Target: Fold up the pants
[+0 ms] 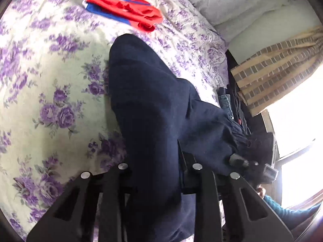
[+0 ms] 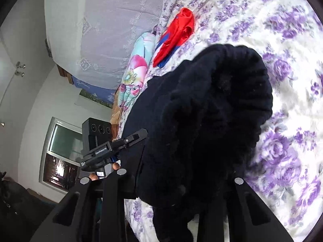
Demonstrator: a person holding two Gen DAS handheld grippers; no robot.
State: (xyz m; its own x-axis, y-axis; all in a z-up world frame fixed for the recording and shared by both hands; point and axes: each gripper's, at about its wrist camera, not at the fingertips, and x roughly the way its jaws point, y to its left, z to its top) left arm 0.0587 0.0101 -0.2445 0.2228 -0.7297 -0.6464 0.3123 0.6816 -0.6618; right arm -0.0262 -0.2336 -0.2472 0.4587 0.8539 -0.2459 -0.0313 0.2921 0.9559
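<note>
The dark navy pants (image 1: 153,104) lie lengthwise on the bed (image 1: 50,92), a soft, matte cloth with long shallow folds. One end reaches up the middle of the bed; the other is lifted off it by both tools near the bed's edge. The bedspread is a cream quilted cover printed with purple roses, slightly puckered.

The left tool (image 1: 159,181) has the navy cloth running between its black, flat-sided fingers and is closed on it. In the right wrist view the gathered, ribbed waistband of the pants (image 2: 212,111) bulges into a rounded, puffy lump just in front of the right tool (image 2: 181,187), whose fingers are buried in the fabric and clamped on it. The other tool, black and angular, shows at that view's left, gripping the same cloth.

Further up the bed, apart from the pants, lies a folded garment (image 1: 123,6) of smooth, shiny red, blue and white cloth. A floral pillow (image 2: 133,70) in pale blue and pink sits at the bed's edge beside it.
</note>
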